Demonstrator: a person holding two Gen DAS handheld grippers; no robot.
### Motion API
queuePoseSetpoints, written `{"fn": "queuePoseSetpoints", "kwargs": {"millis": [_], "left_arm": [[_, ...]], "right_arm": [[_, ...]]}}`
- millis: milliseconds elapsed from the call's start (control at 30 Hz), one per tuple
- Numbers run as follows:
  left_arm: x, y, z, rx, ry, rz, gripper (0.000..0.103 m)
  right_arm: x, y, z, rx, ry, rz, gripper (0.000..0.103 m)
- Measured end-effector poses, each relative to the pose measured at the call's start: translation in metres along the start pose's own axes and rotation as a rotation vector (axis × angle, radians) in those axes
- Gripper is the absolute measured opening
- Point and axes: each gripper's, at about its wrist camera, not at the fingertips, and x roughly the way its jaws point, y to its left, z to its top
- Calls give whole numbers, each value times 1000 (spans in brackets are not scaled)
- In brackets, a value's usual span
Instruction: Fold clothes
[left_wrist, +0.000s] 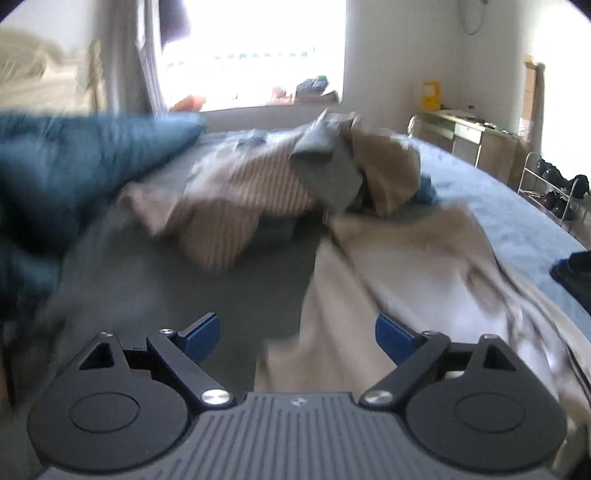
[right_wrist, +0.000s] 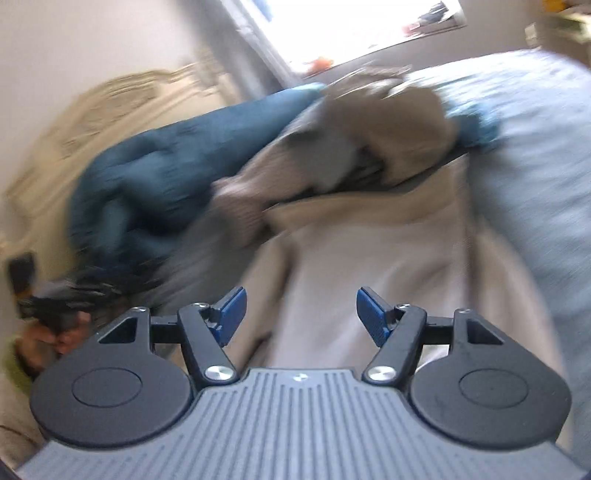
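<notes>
A pale beige garment (left_wrist: 417, 280) lies spread on the bed below and to the right of my left gripper (left_wrist: 297, 334), which is open with nothing between its blue pads. Behind it a heap of clothes (left_wrist: 280, 181) holds a brown striped piece, a grey piece and a tan piece. In the right wrist view the same beige garment (right_wrist: 369, 258) stretches out under my right gripper (right_wrist: 301, 314), also open and empty. Both views are blurred.
A dark teal duvet (left_wrist: 74, 173) is bunched on the left of the bed (left_wrist: 517, 221), seen again as the duvet (right_wrist: 155, 177). A bright window, a side table (left_wrist: 465, 136) and a shoe rack (left_wrist: 550, 192) stand beyond. A hand (right_wrist: 48, 339) shows at the lower left.
</notes>
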Motion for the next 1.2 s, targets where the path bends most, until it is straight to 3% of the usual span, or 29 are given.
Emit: {"fn": "queuePoseSetpoints", "kwargs": {"millis": [100,233,367,467,533,600,633,667,733,800,933,1033,1200], "left_arm": [[-6,10,-56,-52,40,31,89],[-4,28,-108,-152,88,92,76],[-13,48,-142,-309,90,39,65],[-28,53,-156,-346,44,-28,63],[-41,47,-161,-303,8,-63,63],[-51,33,-165,-226,-22,-108,63],[-54,26,-167,-191,-20,-144,63],[-55,19,-170,-168,-10,-181,64],[-55,4,-177,-131,20,-249,64],[-51,-11,-186,-101,57,-291,64],[-42,-30,-199,-39,106,-267,64],[-46,-42,-203,4,97,-249,65],[-44,-75,-208,108,98,-204,71]], "right_arm": [[15,25,-42,12,39,80,66],[45,56,-88,-5,86,135,66],[68,84,-114,-45,118,29,66],[80,88,-134,24,165,39,66],[86,93,-148,37,199,15,65],[90,102,-158,18,208,-28,58],[92,108,-161,0,210,-39,48],[94,113,-164,-3,225,-25,32],[97,121,-169,-7,257,6,22],[98,127,-174,-26,279,30,21],[109,130,-193,4,369,-10,23],[111,129,-206,29,393,-32,25],[95,113,-216,149,356,-17,31]]}}
